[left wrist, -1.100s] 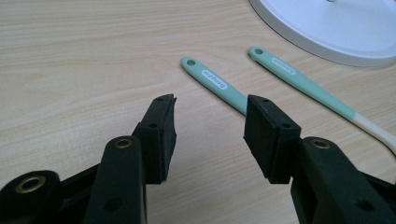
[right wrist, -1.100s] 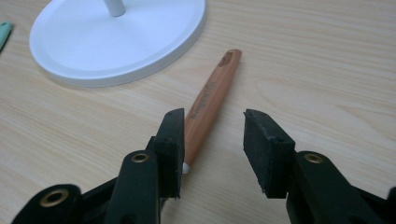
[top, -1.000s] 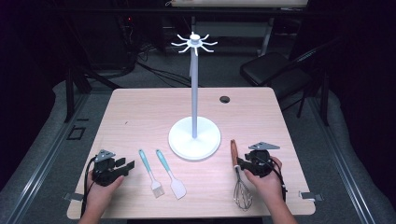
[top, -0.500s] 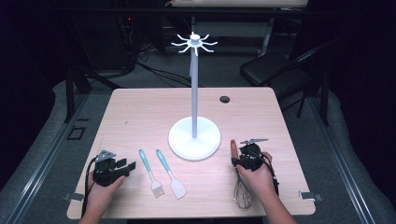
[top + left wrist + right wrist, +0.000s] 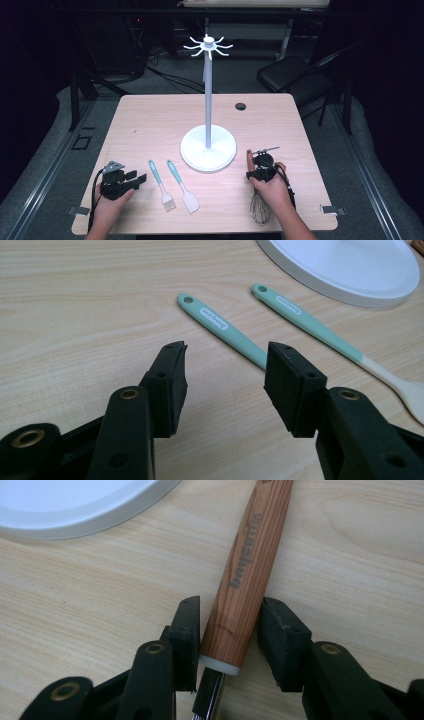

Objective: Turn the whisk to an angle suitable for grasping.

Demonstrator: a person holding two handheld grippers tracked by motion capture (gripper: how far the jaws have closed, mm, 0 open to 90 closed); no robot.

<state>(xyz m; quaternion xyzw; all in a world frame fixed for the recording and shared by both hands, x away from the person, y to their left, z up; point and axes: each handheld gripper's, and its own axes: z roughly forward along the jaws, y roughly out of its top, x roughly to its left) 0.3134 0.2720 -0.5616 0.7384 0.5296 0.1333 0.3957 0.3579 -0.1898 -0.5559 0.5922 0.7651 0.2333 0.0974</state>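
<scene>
A whisk (image 5: pixel 259 207) with a wooden handle (image 5: pixel 250 565) lies at the table's front right, wires toward me. My right gripper (image 5: pixel 256 174) sits low over that handle. Its jaws have just been closing, and their pads (image 5: pixel 187 635) now lie against both sides of the handle just above its white collar. My left gripper (image 5: pixel 136 178) rests at the front left, open, with bare table between its jaws (image 5: pixel 225 375). Just beyond it lie a teal-handled brush (image 5: pixel 162 186) (image 5: pixel 225 330) and a teal-handled spatula (image 5: pixel 182 187) (image 5: pixel 310 325).
A white hook stand (image 5: pixel 208 148) rises from a round base in the middle of the table, its base rim (image 5: pixel 75 505) close to the whisk handle. A cable hole (image 5: pixel 240 106) sits at the back right. A dark chair (image 5: pixel 290 75) stands beyond the table.
My right hand has shifted left and down onto the whisk's handle, and its jaws now straddle it. The left hand has stayed where it was.
</scene>
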